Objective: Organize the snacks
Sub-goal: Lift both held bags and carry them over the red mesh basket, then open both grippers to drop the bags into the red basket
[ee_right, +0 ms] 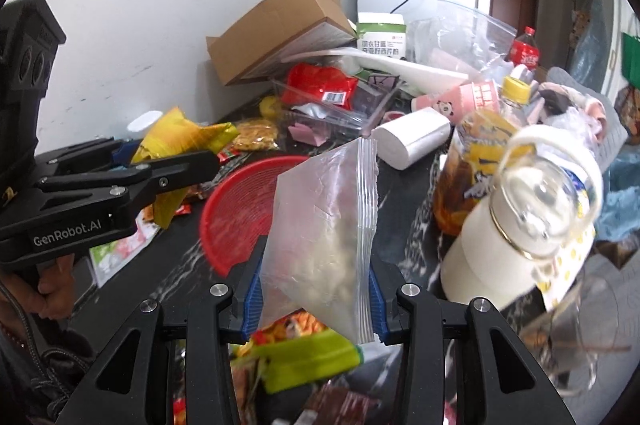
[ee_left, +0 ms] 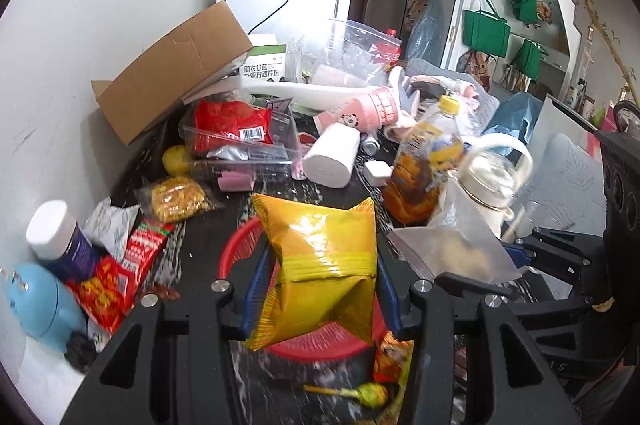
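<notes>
"GenRobot.AI" on left gripper [ee_right: 176,161], barcode on red packet [ee_left: 236,123]

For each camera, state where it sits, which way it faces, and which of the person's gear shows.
Left wrist: on the left gripper, facing the yellow snack bag it clamps above the red basket; right gripper at right.
Right wrist: on the right gripper, clamping a zip bag; a hand holds the left gripper.
Shared: basket, cardboard box.

The left gripper [ee_left: 318,289] clamped a yellow snack packet [ee_left: 320,265] above the red basket [ee_left: 240,249] on the cluttered dark table [ee_left: 200,253], while the right gripper [ee_left: 516,265] held a clear zip bag [ee_left: 452,249] alongside.
</notes>
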Demonstrator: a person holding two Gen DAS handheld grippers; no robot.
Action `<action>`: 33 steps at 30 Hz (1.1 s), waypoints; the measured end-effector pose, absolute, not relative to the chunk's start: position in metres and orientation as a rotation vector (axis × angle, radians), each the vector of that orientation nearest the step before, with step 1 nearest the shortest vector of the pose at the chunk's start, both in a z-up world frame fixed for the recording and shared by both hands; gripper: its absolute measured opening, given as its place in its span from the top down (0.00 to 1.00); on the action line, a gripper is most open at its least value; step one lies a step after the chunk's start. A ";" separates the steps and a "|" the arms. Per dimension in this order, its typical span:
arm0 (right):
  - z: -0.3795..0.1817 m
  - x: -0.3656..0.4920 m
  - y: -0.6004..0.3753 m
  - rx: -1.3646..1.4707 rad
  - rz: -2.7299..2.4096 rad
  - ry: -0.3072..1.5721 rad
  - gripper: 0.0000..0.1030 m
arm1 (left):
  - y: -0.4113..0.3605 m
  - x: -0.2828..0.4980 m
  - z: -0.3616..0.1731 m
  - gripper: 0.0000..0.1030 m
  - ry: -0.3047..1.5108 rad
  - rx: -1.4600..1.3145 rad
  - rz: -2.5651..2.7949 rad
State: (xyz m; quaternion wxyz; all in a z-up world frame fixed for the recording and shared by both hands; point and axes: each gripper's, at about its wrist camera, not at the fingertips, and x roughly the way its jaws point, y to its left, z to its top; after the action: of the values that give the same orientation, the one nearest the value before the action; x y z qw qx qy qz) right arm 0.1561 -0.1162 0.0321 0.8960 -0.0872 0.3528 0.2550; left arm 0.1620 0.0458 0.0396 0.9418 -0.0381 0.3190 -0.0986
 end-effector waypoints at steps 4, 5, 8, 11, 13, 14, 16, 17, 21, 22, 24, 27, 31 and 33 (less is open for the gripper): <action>0.027 0.177 -0.111 -0.193 0.533 0.747 0.59 | 0.050 0.183 0.032 0.55 0.671 -0.073 -0.187; 0.025 0.182 -0.110 -0.195 0.532 0.752 0.59 | 0.051 0.186 0.029 0.55 0.677 -0.073 -0.183; 0.020 0.195 -0.108 -0.199 0.533 0.765 0.59 | 0.054 0.198 0.021 0.55 0.696 -0.072 -0.166; 0.015 0.205 -0.105 -0.203 0.533 0.781 0.59 | 0.057 0.208 0.013 0.55 0.715 -0.068 -0.152; 0.012 0.210 -0.102 -0.211 0.529 0.788 0.59 | 0.058 0.213 0.009 0.55 0.725 -0.063 -0.145; 0.011 0.212 -0.101 -0.214 0.528 0.789 0.59 | 0.058 0.216 0.006 0.55 0.732 -0.060 -0.141; 0.009 0.216 -0.098 -0.219 0.529 0.791 0.58 | 0.059 0.222 0.002 0.55 0.745 -0.056 -0.134; 0.007 0.218 -0.097 -0.223 0.528 0.797 0.58 | 0.059 0.226 0.000 0.55 0.751 -0.053 -0.129; -0.002 0.225 -0.091 -0.242 0.516 0.823 0.48 | 0.058 0.233 -0.006 0.49 0.765 -0.011 -0.086; -0.004 0.226 -0.091 -0.242 0.513 0.832 0.44 | 0.058 0.235 -0.008 0.48 0.776 -0.002 -0.070; -0.006 0.225 -0.092 -0.234 0.515 0.842 0.38 | 0.058 0.238 -0.012 0.41 0.804 -0.006 -0.057; -0.008 0.225 -0.095 -0.233 0.497 0.854 0.38 | 0.059 0.238 -0.014 0.29 0.818 -0.004 -0.035; -0.006 0.221 -0.098 -0.236 0.482 0.849 0.38 | 0.056 0.234 -0.011 0.29 0.814 0.004 -0.028; -0.002 0.219 -0.100 -0.237 0.477 0.840 0.38 | 0.055 0.231 -0.006 0.29 0.812 0.002 -0.031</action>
State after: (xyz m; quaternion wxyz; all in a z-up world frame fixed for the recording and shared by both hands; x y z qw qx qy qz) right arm 0.2187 -0.1002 -0.0018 0.8788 -0.1137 0.4031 0.2286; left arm 0.2309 0.0550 -0.0061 0.9186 0.0009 0.3950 -0.0148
